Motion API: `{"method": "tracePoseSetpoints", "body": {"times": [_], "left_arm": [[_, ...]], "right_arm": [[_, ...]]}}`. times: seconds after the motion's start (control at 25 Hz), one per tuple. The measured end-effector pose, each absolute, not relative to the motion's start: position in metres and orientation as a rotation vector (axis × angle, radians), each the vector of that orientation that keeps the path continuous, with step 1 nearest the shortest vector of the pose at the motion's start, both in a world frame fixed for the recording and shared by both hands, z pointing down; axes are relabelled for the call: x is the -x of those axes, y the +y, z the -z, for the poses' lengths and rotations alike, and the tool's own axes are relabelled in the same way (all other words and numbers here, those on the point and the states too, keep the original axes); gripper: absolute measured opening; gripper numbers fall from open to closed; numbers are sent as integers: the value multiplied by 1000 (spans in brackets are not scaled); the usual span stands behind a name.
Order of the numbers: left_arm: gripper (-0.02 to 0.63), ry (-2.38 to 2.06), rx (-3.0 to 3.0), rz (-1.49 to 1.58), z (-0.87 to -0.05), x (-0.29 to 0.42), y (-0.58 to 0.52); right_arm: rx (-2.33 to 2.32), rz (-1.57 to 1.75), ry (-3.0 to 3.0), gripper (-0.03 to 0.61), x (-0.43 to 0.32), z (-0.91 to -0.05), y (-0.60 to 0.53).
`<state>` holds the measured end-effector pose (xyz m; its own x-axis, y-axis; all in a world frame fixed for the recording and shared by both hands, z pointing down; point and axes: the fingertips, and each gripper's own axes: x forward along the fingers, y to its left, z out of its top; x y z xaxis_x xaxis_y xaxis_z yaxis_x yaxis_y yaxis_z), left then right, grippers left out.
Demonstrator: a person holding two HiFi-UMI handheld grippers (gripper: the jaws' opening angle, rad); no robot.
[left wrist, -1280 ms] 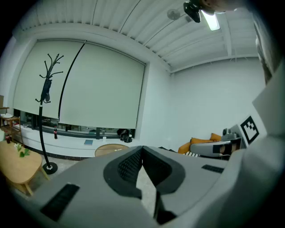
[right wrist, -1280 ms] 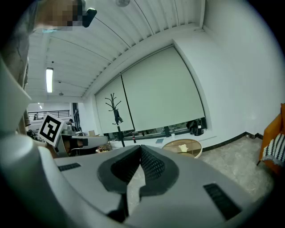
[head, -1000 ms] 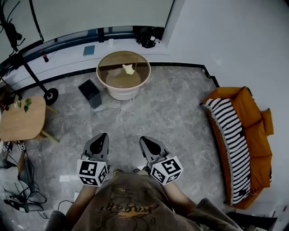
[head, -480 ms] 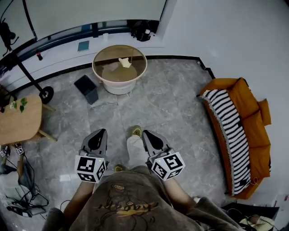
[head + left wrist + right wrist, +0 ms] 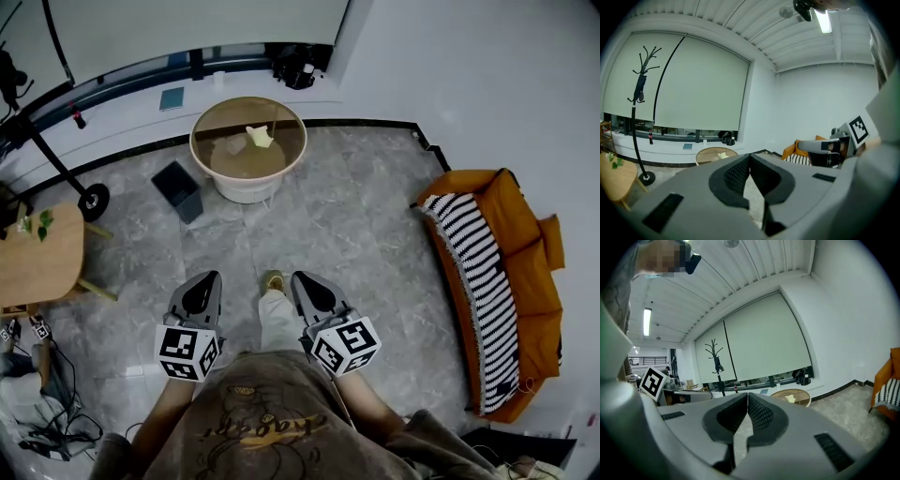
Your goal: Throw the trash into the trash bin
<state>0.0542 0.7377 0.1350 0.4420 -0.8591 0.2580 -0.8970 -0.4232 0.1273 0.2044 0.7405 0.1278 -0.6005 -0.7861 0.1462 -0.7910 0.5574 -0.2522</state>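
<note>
A crumpled pale yellow piece of trash (image 5: pixel 259 137) lies on the round table (image 5: pixel 199 155) at the far side of the room. A dark square trash bin (image 5: pixel 178 190) stands on the floor just left of that table. My left gripper (image 5: pixel 207 278) and right gripper (image 5: pixel 301 279) are held side by side in front of the person's body, well short of the table. Both are shut with nothing between the jaws. In the left gripper view the shut jaws (image 5: pixel 750 155) point toward the table (image 5: pixel 708 155). The right gripper view shows its shut jaws (image 5: pixel 747 394) and the trash (image 5: pixel 790 399).
An orange sofa with a striped blanket (image 5: pixel 492 281) fills the right side. A wooden table (image 5: pixel 37 262) and a coat stand's base (image 5: pixel 94 201) stand at the left, with cables (image 5: pixel 37 417) on the floor below. The person's shoe (image 5: pixel 273 279) steps between the grippers.
The person has stepped forward: a leg and shoe now show between the grippers, and the room has shifted in view. Both grippers stay shut and empty.
</note>
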Motion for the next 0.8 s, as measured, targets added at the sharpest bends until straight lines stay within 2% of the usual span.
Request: {"method": "tracePoseSetpoints", "body": {"times": [0.8], "left_arm": [[18, -1532, -2385, -248, -132, -53, 577]], "right_arm": [[-1351, -507, -2771, 20, -202, -120, 568]]}}
